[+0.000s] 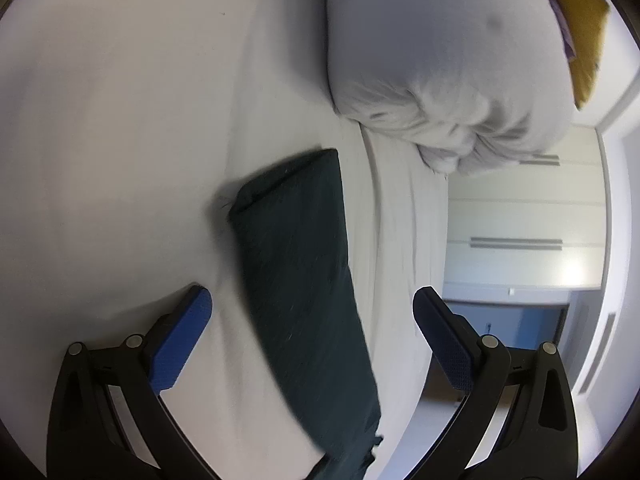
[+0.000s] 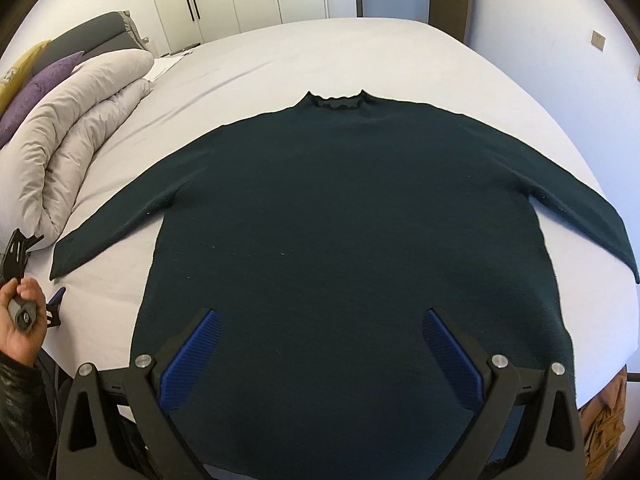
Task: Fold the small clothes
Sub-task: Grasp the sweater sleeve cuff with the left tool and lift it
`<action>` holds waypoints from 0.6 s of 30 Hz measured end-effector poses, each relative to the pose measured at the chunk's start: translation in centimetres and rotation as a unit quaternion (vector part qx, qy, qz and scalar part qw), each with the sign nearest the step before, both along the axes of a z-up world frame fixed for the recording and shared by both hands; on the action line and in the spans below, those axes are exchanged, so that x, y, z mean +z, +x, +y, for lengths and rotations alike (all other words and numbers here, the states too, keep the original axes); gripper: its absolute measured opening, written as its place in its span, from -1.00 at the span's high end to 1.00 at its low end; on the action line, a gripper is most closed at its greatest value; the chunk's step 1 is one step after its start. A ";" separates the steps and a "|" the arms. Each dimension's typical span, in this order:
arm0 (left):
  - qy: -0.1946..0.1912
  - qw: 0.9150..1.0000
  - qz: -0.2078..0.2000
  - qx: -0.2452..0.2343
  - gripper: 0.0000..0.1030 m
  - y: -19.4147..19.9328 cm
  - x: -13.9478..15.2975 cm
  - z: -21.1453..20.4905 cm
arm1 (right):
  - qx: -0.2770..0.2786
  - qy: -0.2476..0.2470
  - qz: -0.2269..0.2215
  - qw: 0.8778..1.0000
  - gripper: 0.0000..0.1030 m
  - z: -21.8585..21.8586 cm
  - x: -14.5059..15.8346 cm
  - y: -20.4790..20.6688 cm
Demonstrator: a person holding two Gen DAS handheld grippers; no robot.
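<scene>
One sweater (image 2: 352, 216) hem hidden behind the wide-open right tool (image 2: 320, 322).

Both views soft, even daylight, no hard shadows. Left wrist view dimmer w/ motion blur: sweater sleeve (image 1: 304, 280) edges smeared, duvet (image 1: 440, 64) soft, bright glare patch on wardrobe (image 1: 576, 272). Right wrist view sharper, well lit; sweater (image 2: 352, 220) so dark its texture barely reads. Strong fisheye bending + black vignette at corners in both.
</scene>
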State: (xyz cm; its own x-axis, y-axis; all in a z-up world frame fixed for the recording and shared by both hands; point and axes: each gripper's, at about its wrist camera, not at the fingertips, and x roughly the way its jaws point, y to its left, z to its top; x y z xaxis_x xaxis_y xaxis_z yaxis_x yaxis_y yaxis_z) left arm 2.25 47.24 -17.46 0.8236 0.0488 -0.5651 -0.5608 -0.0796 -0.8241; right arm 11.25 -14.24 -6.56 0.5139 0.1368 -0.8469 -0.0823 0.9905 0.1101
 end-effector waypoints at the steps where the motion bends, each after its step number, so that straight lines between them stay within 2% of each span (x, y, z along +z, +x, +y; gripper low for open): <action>1: 0.001 1.000 0.002 0.004 -0.97 0.4 0.1 0.0 | 0.001 -0.001 0.002 1.000 -1.00 0.2 -0.2 0.1; 5: 0.014 1.000 0.005 -0.003 -0.96 2.7 0.2 0.1 | 0.004 0.002 0.009 1.000 -1.00 0.8 -0.7 0.5; 6: 0.016 1.000 0.005 -0.006 -0.89 3.7 0.2 0.1 | 0.004 0.002 0.011 1.000 -1.00 0.8 -0.9 0.5; 8: 0.014 1.000 -0.012 -0.013 -0.40 3.8 0.0 0.2 | 0.005 0.001 0.013 1.000 -1.00 0.8 -1.1 0.6; 10: -0.015 0.999 -0.034 -0.016 0.37 3.7 -1.3 0.6 | 0.001 0.003 0.011 1.000 -1.00 0.5 -1.2 0.7; 11: -0.033 0.998 -0.043 -0.011 0.43 3.5 -2.2 0.9 | -0.002 0.005 0.010 1.000 -1.00 0.2 -1.2 0.8; 13: -0.046 0.997 -0.060 -0.002 0.63 3.2 -3.2 1.2 | -0.009 0.014 0.010 1.000 -1.00 -0.3 -1.3 0.9; 18: -0.020 0.997 -0.071 0.008 0.65 2.6 -2.6 1.3 | -0.015 0.032 0.008 0.999 -1.00 -1.1 -1.5 1.0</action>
State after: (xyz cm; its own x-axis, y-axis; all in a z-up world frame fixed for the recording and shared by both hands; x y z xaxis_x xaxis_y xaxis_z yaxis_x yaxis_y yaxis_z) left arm 4.83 48.53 -20.02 0.8946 0.0423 -0.4448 -0.4373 -0.1215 -0.8911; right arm 12.28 -15.37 -8.10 0.5058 0.1762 -0.8444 -0.0507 0.9833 0.1748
